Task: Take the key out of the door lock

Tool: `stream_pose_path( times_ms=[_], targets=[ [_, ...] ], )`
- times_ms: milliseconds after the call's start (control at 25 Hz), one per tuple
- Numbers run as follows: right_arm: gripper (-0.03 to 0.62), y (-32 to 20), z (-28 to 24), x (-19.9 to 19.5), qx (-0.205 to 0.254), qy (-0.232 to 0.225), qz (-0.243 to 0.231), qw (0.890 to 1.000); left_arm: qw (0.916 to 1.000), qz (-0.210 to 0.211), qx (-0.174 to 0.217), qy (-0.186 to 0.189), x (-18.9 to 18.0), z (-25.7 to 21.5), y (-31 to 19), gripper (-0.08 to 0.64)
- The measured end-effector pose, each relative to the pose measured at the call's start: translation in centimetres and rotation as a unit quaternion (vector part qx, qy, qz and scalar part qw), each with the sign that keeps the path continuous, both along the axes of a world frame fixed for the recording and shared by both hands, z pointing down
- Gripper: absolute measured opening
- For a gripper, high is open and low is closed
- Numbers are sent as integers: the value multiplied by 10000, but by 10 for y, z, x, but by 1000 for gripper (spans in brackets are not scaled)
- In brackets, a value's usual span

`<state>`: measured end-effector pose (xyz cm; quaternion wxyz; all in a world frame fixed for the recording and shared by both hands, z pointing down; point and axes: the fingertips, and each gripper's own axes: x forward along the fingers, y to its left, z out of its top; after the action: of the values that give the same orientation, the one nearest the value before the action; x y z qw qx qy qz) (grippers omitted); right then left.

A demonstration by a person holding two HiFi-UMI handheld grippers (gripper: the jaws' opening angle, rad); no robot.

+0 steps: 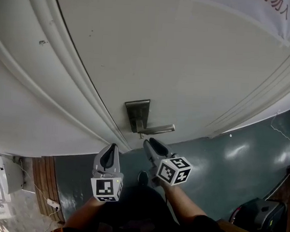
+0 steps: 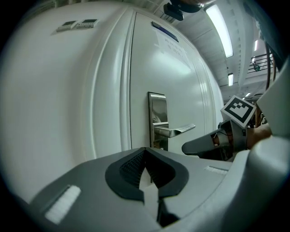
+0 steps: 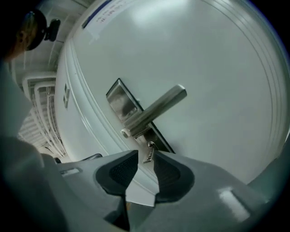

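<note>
Key (image 3: pixel 149 150) is sitting in the lock (image 3: pixel 160 139) under the handle (image 3: pixel 156 108), so pulling it out is what's left. Right gripper (image 3: pixel 146 157) is spread open around it, pads not touching. Left gripper (image 2: pixel 145 153) is pinched closed, empty.

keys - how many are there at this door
1: a single key sticks out of the lock plate just under the door handle, in front of the right gripper. No other shows.

Key (image 3: pixel 148 153) in lock plate (image 3: pixel 120 100), below handle (image 3: pixel 156 111), on door (image 3: pixel 217 68).
</note>
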<state>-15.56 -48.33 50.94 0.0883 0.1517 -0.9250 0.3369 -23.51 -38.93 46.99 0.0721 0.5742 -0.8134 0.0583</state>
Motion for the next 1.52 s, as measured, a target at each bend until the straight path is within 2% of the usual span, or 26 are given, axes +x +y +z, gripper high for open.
stream_pose_path(
  times_ms=[120, 280, 520, 680, 840, 1000, 1160, 1320, 1520],
  targets=[
    [98, -5, 12, -13, -626, -181, -212, 9976, 9999, -82, -94, -22, -4, 3, -7, 18],
    [103, -10, 21, -28, -1352, -483, -422, 9887, 9997, -162, -188, -23, -8, 6, -13, 18],
    [103, -9, 31, -43, -2305, -832, -633, 9674, 9994, -256, -243, -52, -14, 7, -18, 18],
    [93, -10, 31, -51, -2759, -1105, -693, 9523, 9991, -292, -310, -74, -15, 9, -19, 18],
    [37, -9, 27, -54, -2967, -1275, -805, 9430, 9990, -292, -327, -94, -13, 9, -20, 18],
    [26, -9, 26, -54, -3191, -1440, -704, 9341, 9990, -299, -333, -75, -13, 9, -17, 18],
    [20, -10, 26, -51, -3277, -1561, -529, 9303, 9991, -253, -337, -34, -11, 10, -16, 18],
    [15, -1, 23, -43, -3469, -1744, -532, 9200, 9993, -206, -297, -25, -12, 8, -13, 18],
    [15, 16, 22, -28, -3381, -1663, -478, 9251, 9996, -116, -230, 64, -11, 10, -8, 18]
  ],
)
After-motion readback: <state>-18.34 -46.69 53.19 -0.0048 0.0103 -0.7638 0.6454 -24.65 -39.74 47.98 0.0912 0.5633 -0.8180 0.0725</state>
